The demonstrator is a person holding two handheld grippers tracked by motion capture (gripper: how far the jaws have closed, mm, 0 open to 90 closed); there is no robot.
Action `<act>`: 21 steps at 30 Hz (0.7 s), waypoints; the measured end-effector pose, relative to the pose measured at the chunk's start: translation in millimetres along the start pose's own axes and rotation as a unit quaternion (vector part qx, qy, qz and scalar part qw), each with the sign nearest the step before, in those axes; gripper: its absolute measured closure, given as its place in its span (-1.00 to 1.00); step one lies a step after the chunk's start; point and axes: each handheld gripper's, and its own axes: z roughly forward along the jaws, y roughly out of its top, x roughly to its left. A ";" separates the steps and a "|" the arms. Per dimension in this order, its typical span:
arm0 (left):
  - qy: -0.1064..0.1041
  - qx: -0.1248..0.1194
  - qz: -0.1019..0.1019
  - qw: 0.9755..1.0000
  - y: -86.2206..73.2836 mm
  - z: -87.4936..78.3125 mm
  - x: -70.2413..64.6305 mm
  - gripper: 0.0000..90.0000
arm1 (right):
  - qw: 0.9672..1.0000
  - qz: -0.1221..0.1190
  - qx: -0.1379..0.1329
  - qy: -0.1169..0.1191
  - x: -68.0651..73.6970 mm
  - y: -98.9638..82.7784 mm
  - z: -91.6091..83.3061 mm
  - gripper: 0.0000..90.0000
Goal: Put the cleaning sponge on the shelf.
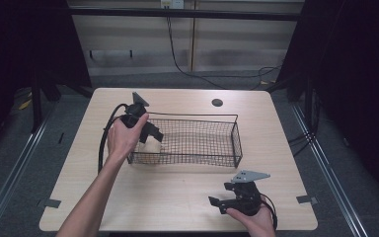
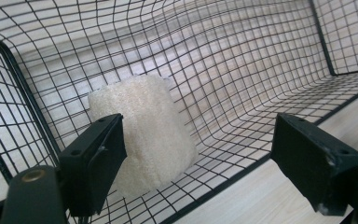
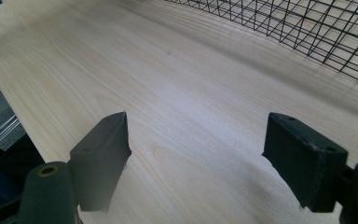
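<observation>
high view: left gripper (image 1: 154, 134) dips over the wire basket's (image 1: 237, 140) left end, probably dropping off or grabbing; right gripper (image 1: 220, 203) parked near the table's (image 1: 177, 192) front edge.
left gripper view: jaws wide, foam block (image 2: 144, 135) sits inside the basket between them, nearer the left jaw, not pinched.
right gripper view: jaws wide, bare tabletop between them, basket beyond.

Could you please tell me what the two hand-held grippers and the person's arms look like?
Both the left gripper and the right gripper are matt black, each with two blocky, flat-faced jaws fixed with small screws, a grey three-cornered plate on top and a black cable looping from the body. The forearms are bare, with no sleeves or gloves in view.
</observation>
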 end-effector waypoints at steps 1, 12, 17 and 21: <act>-0.001 -0.004 0.004 1.000 -1.5 -2.0 -0.3 -0.59 | 1.000 0.000 0.000 0.000 0.0 0.0 0.0 -0.51; -0.022 -0.048 0.051 0.997 -22.0 -18.1 3.1 -0.55 | 1.000 -0.001 -0.001 -0.001 -0.9 0.3 0.9 -0.51; -0.040 -0.080 0.065 0.994 -31.9 -28.6 4.9 -0.55 | 1.000 0.000 -0.002 -0.001 -1.6 0.7 1.5 -0.51; -0.057 -0.087 0.077 0.992 -40.5 -33.6 7.5 -0.58 | 1.000 0.002 -0.001 -0.003 -1.9 0.8 1.7 -0.51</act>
